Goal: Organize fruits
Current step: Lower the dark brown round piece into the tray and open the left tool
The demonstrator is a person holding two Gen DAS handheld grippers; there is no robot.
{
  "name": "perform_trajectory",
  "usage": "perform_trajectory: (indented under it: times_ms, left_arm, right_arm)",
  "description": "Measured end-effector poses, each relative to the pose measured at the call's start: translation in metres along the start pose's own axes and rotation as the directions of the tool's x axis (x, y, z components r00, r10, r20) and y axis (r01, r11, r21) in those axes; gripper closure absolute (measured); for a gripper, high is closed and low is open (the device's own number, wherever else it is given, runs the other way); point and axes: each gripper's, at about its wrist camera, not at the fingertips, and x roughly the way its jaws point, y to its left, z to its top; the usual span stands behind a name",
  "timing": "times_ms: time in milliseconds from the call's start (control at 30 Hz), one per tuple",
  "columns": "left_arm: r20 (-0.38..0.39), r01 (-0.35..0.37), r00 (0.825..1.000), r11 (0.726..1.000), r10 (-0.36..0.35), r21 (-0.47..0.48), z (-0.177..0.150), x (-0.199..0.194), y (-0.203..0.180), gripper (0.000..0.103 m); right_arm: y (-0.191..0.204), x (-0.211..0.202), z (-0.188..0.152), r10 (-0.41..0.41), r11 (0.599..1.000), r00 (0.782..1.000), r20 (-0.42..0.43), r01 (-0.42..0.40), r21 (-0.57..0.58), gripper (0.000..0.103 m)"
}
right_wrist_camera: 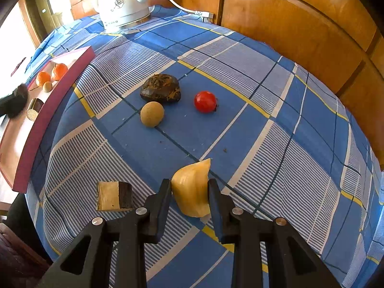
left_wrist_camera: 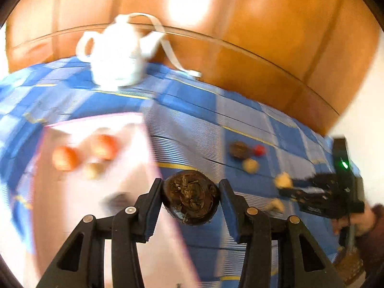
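My left gripper (left_wrist_camera: 191, 193) is shut on a dark brown round fruit (left_wrist_camera: 190, 198), held in the air over the tray's right edge. The pink-rimmed tray (left_wrist_camera: 96, 124) holds two oranges (left_wrist_camera: 64, 158) and a small tan fruit (left_wrist_camera: 92, 170). My right gripper (right_wrist_camera: 189, 192) is closed against a pale yellow wedge (right_wrist_camera: 192, 187) resting on the cloth. On the cloth lie a dark brown lumpy fruit (right_wrist_camera: 160, 88), a tan round fruit (right_wrist_camera: 152, 114), a red fruit (right_wrist_camera: 205, 101) and a tan and brown block (right_wrist_camera: 114, 195). The view from the left wrist is blurred.
A white kettle (right_wrist_camera: 122, 2) with a white cord (right_wrist_camera: 182, 6) stands at the table's far edge. Wooden panelling (right_wrist_camera: 300, 24) runs behind the blue checked cloth (right_wrist_camera: 276, 132). The tray (right_wrist_camera: 43, 112) lies at the left, with a small cylinder (right_wrist_camera: 34, 109) in it.
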Motion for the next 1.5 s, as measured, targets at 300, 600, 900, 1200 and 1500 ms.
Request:
perform_trajectory:
  times_ms: [300,600,900,1200,1500]
  left_arm:
    - [-0.058,-0.180,0.984,0.957,0.171,-0.227,-0.018,-0.005,0.109,0.056]
    - [-0.089,-0.250,0.968,0.937,0.236,-0.242,-0.024,0.014,0.123,0.055]
    - [-0.052,-0.319,0.947,0.917,0.316,-0.238,-0.021,0.008,0.126,0.046]
    - [0.043,-0.304,0.948,0.938,0.315,-0.170,-0.024,-0.020,0.077,0.039]
    - [0.059,-0.241,0.968,0.967,0.246,-0.083,-0.023,-0.025,0.038,0.039]
  right_arm:
    - [0.002,0.000,-0.001,-0.014,1.000,1.000,-0.003,0.014,-0.010,0.072]
    - [0.002,0.000,-0.001,-0.014,1.000,1.000,-0.003,0.014,-0.002,0.072]
    - [0.003,0.001,-0.001,-0.017,1.000,1.000,-0.004,0.017,-0.008,0.072]
    - [0.004,0.000,-0.002,-0.025,1.000,1.000,-0.003,0.025,-0.012,0.072]
    - [0.005,0.000,-0.002,-0.029,0.999,1.000,-0.004,0.029,-0.014,0.072]
